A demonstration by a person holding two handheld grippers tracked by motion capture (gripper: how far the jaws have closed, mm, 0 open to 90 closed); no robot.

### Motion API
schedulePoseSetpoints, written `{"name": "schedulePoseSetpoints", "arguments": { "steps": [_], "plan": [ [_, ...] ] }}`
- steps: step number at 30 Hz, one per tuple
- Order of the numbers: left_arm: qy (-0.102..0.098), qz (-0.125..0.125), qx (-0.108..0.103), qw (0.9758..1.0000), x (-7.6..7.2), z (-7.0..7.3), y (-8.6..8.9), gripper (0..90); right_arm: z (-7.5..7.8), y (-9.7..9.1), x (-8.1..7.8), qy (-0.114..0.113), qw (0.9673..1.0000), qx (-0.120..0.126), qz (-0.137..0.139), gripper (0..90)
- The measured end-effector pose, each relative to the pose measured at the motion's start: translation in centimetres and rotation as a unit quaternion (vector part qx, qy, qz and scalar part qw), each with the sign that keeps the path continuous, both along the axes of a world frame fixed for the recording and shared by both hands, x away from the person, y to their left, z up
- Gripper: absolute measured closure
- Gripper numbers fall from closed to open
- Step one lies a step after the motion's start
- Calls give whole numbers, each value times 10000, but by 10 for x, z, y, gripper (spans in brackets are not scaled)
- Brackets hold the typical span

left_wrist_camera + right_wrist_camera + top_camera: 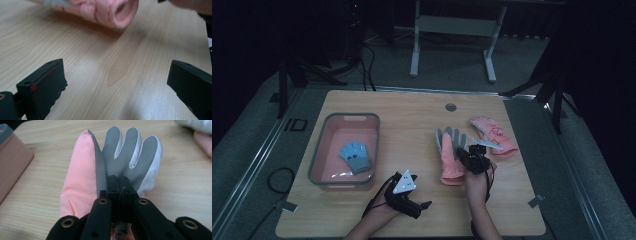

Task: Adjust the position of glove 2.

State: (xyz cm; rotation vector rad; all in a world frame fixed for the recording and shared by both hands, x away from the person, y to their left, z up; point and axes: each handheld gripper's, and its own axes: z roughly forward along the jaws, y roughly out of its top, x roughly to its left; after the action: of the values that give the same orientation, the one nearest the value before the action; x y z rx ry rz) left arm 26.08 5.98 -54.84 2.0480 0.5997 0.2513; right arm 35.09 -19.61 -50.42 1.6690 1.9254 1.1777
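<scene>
The wooden table (412, 125) carries everything here, and the pink plastic basin (319, 150) at its left side serves as the landmark. Inside the basin lies a small blue glove (354, 156), near its right wall. Right of the basin, past a bare strip of tabletop, a pink glove with a grey palm (451, 155) lies with its fingers pointing away from the person; a second pink glove (493, 135) lies farther right again and a little farther back. The right gripper (472, 159) sits at the right edge of the grey-palmed glove, its jaws pressed together with what looks like a pinch of the grey palm fabric between them, though the dim high view leaves that a touch uncertain. The left gripper (414, 205) rests low in front of the basin's near right corner, its jaws spread wide over bare wood, the glove's open cuff just ahead of them.
</scene>
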Motion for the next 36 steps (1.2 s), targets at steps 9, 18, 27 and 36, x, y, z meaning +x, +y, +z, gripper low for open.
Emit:
{"name": "schedulePoseSetpoints", "arguments": {
  "steps": [9, 18, 27, 36],
  "plan": [
    [7, -45, -3, 10000, 0, 0, 0, 19, -29, 12, 1, 186, 9993, -252, -182, 879],
    [30, -28, -7, 10000, 0, -1, 1, 19, -24, 10, 1, 90, 9992, -383, -43, 736],
    [31, -55, -3, 10000, 0, -1, 1, 19, 11, -25, 8, -280, 9973, -554, 381, 644],
    [33, -28, 16, 10000, -1, -1, 1, 19, 34, -90, 26, -803, 9872, -1096, 840, 615]
  ]
}}
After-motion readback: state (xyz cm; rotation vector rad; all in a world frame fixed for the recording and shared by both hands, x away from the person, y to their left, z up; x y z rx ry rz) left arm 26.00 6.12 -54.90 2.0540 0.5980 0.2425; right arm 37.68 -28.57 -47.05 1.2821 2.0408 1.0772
